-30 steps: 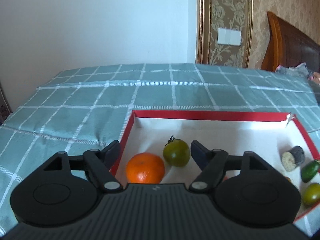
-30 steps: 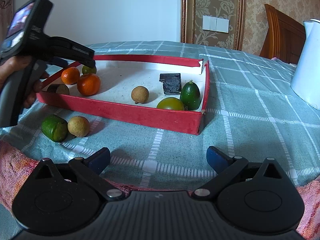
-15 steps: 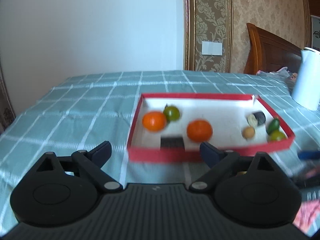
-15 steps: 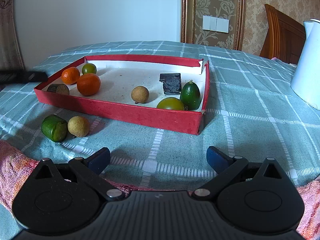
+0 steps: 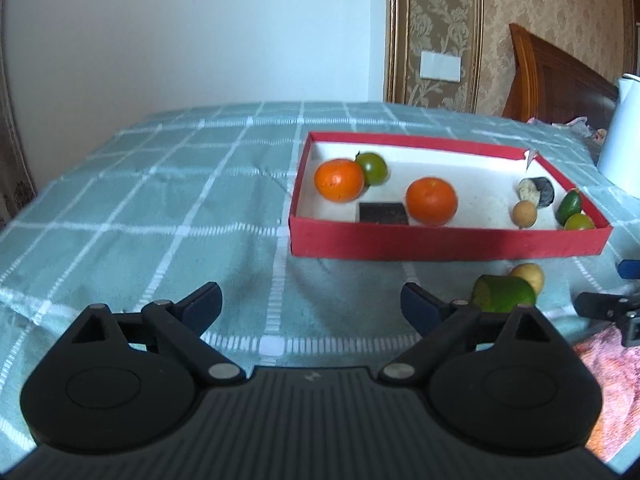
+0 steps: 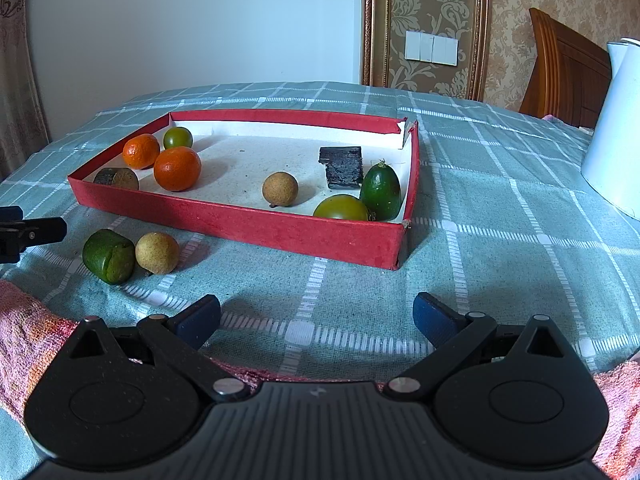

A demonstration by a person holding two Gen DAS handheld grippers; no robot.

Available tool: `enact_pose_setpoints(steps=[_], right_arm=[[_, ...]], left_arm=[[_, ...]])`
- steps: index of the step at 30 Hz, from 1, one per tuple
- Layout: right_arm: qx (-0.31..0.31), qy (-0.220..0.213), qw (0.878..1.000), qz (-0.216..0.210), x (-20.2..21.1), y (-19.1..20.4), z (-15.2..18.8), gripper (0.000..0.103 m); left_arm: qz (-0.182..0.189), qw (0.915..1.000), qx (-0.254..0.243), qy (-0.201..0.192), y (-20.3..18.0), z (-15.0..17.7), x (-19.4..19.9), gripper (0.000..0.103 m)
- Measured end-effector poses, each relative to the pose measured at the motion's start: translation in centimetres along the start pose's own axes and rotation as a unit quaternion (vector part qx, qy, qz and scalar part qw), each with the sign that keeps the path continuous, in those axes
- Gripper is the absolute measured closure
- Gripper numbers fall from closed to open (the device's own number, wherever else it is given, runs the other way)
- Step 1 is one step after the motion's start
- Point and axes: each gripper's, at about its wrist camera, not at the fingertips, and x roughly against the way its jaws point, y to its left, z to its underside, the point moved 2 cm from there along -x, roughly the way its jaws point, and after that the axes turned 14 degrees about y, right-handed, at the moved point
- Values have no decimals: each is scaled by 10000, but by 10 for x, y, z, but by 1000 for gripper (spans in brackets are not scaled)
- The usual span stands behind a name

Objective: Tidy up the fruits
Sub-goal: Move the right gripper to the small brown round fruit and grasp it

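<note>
On the desk, over its green checked cloth (image 6: 480, 208), you have one red tray (image 6: 256, 222) with a white floor, holding eight items. Toward its far left corner: one small orange (image 6: 141, 151) touching a green tomato (image 6: 178, 137); just in front of them, a larger orange (image 6: 177, 169); against the near left wall, a dark cut cylinder (image 6: 116, 178). Mid-floor: one tan round fruit (image 6: 280, 189), standing apart from the rest. Toward the right wall: a black block (image 6: 342, 167), a dark green pointed fruit (image 6: 381, 191) upright beside it, and a yellow-green tomato (image 6: 341, 208) touching that fruit at the near wall. Outside the tray, in front of its left near side, two pieces lie on the cloth touching each other: a cut green piece (image 6: 109, 256) and a tan round fruit (image 6: 157, 253). Your left tongs (image 5: 311, 302) are spread wide and hold nothing, poised over bare cloth left of those two loose pieces. Your right tongs (image 6: 316, 316) are likewise spread and hold nothing, over cloth in front of the tray. A pink towel (image 6: 24, 320) lies at the near edge; a white jug (image 6: 616, 128) stands at far right.
</note>
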Motion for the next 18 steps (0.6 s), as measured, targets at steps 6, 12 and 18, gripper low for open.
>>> enact_pose_setpoints(steps=[6, 12, 18], right_arm=[[-43, -30, 10000, -66, 0, -2, 0, 0], [-196, -278, 9964, -775, 6, -7, 0, 1], [213, -509, 9967, -593, 11, 9, -4, 1]], left_arm=[[281, 9992, 158, 244, 9, 0, -9, 3], [94, 9993, -61, 359, -1, 0, -12, 0], [252, 9992, 71, 307, 5, 0, -10, 0]])
